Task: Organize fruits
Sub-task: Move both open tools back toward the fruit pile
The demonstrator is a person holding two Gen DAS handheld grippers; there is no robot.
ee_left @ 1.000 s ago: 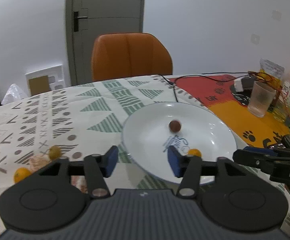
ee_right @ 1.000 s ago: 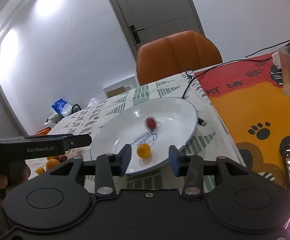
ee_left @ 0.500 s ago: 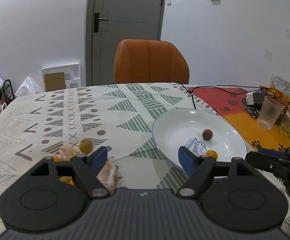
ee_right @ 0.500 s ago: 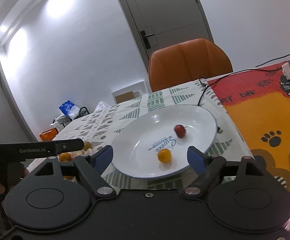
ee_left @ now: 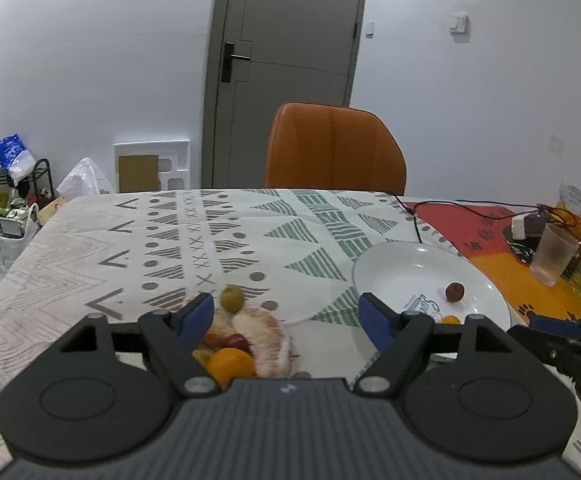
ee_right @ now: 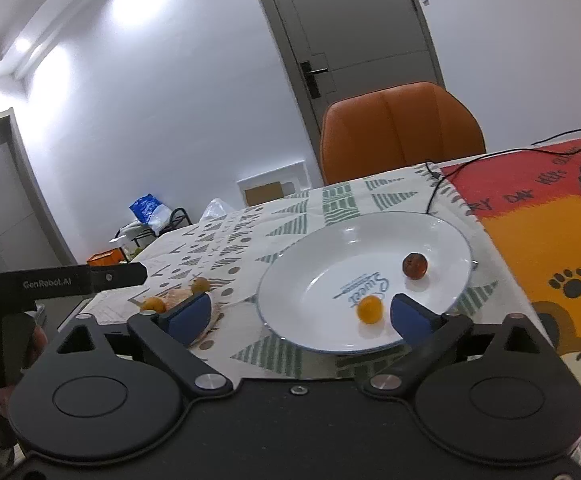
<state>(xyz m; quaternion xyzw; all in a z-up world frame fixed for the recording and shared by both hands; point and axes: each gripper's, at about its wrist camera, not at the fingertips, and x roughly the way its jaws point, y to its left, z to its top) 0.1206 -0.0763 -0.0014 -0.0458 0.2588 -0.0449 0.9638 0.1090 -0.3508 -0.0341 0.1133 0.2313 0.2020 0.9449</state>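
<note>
Near the tabletop's left edge, the leftover fruit pile [ee_left: 246, 336] sits under the left tool [ee_left: 286, 316], whose empty jaws are opening like the right tool [ee_right: 302, 316] over the plate [ee_right: 310, 264], where a clumsy nudge could perhaps roll the round kumquat [ee_right: 369, 309] away.

Both wrist views look low across the table toward the chair [ee_left: 334, 148], sharing the plate [ee_right: 318, 256].
</note>
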